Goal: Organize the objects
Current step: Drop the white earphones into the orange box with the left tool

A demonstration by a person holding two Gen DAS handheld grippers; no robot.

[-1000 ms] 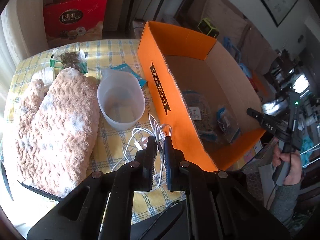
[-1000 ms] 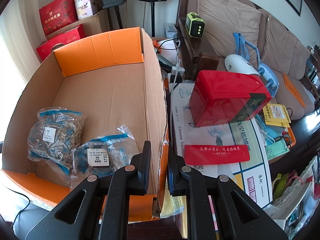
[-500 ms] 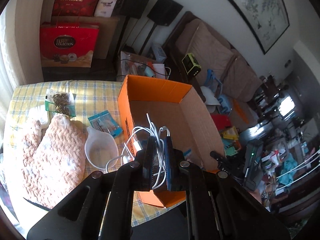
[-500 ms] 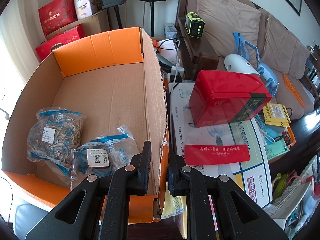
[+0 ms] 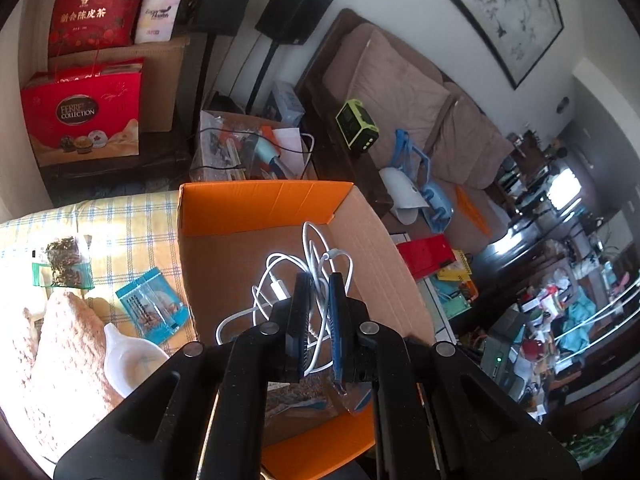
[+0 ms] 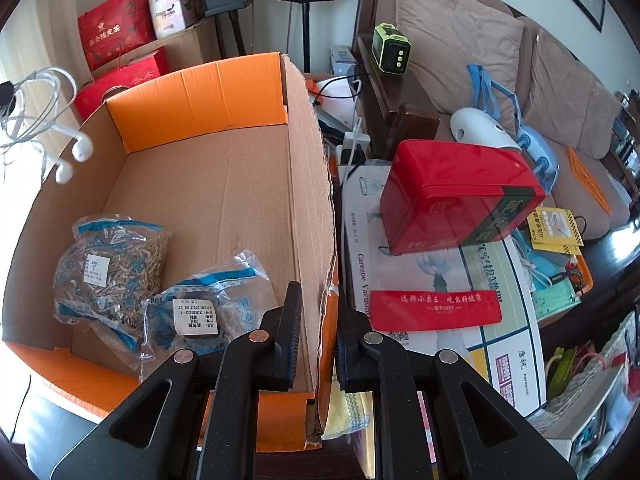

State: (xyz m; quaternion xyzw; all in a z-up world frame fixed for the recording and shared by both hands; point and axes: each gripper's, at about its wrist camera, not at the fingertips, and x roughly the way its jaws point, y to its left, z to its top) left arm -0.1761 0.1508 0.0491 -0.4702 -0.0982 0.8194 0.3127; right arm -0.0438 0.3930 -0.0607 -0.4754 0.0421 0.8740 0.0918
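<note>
Left hand-held gripper [image 5: 319, 312] clamped on tangled white earphone cable [image 5: 304, 264], held above the open cardboard box [image 5: 248, 208]. Right hand-held gripper [image 6: 319, 332] pinches the box's corrugated side wall, jaws nearly together. Judged step: carry-to-box; next, lower and release. Beyond: two crinkly plastic herb bags [image 6: 120, 264] on the box floor.

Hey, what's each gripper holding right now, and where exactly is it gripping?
The left gripper pinches the white earphone cable mid-bundle, loops hanging free. The right gripper clamps the cardboard box at its side wall's top edge.
</note>
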